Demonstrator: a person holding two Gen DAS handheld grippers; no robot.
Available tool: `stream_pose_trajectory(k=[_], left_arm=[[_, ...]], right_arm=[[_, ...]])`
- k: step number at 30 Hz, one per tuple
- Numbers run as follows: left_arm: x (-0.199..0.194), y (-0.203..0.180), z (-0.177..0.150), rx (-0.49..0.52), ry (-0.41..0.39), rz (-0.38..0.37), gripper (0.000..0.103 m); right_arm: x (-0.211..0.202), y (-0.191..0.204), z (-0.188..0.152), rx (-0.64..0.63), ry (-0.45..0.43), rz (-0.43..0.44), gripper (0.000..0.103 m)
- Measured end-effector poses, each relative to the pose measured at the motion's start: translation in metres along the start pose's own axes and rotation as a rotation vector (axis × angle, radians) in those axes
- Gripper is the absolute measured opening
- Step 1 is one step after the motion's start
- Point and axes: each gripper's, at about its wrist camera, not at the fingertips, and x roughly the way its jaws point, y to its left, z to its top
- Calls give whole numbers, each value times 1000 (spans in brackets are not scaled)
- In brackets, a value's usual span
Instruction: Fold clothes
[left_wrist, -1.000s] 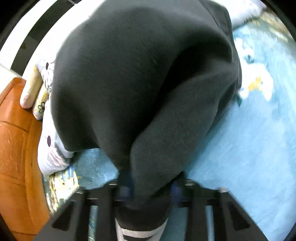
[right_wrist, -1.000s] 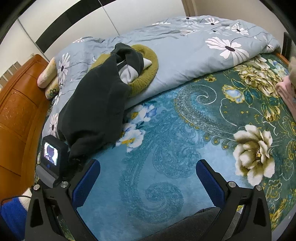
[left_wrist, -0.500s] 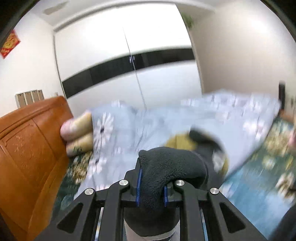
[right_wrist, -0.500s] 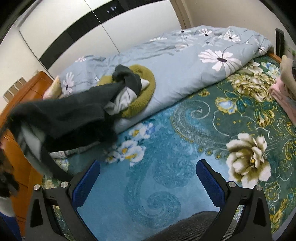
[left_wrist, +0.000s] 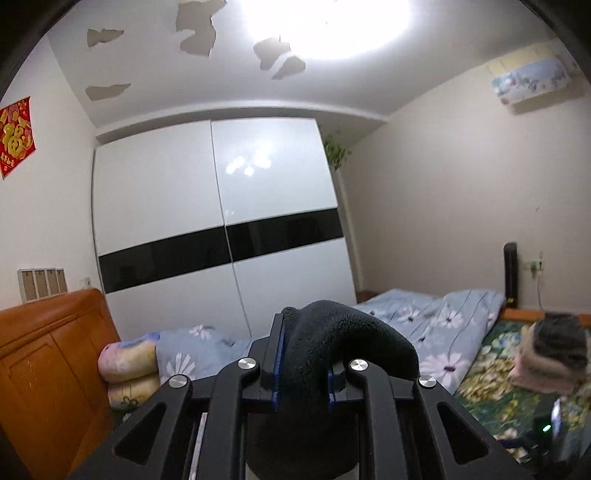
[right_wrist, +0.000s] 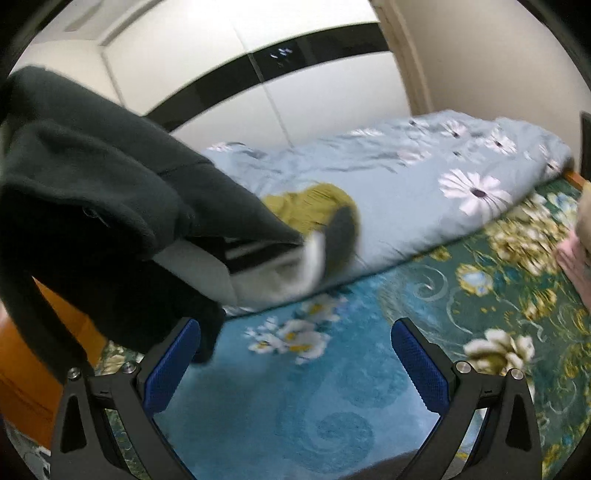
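Dark fleece garment (left_wrist: 332, 354) in left hand-held gripper (left_wrist: 301, 365)

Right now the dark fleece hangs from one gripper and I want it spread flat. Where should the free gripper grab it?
Probably the loose lower edge of the dark fleece, hanging by the open right gripper; come from its right. The left gripper already pinches another fold.
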Motion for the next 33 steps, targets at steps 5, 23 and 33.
stream_pose_trajectory(k=[5, 23, 33], left_arm=[[-38, 13, 26, -21, -42, -23, 18], [-63, 88, -63, -168, 132, 90, 18], [-64, 83, -113, -254, 221, -43, 18]], right_arm=[[-14, 44, 12, -183, -104, -7, 97], [-56, 105, 78, -344, -254, 52, 12], [-130, 108, 96, -441, -335, -80, 11]])
